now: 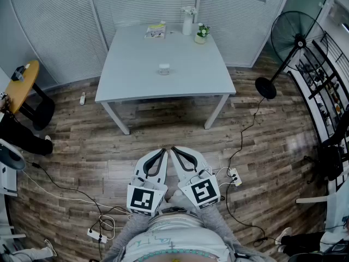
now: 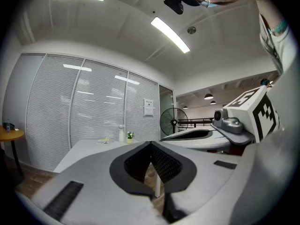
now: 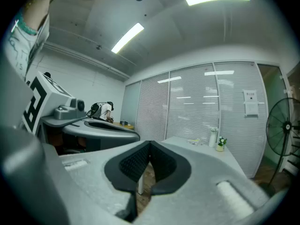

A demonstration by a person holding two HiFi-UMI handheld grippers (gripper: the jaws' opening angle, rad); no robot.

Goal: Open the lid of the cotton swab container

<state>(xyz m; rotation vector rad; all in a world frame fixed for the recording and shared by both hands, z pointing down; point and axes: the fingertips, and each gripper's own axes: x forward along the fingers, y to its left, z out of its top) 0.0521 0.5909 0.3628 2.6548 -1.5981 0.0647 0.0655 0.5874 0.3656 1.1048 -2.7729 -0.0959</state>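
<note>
Both jaw pairs together, empty; unopened, could topple small clear cotton swab container [image 1: 164, 69] on pale grey worktop [image 1: 128, 75].

My left tool [image 1: 163, 151] and right tool [image 1: 174, 149] lie side by side, well short of the bench [image 1: 136, 75], the cotton swab container [image 1: 164, 69] mid-bench, the fan [image 1: 296, 37] to its right.

The left hand-held gripper [image 1: 162, 152] and the right hand-held gripper [image 1: 174, 149] are held low, just in front of the person's torso [image 1: 174, 243], side by side and roughly level. Each has its jaws pressed together with nothing between them. The two lean inward, so their tips come close together in a narrow V. At the rear, nearest the body, sit the left marker cube [image 1: 146, 199] and the right marker cube [image 1: 204, 192].
</note>
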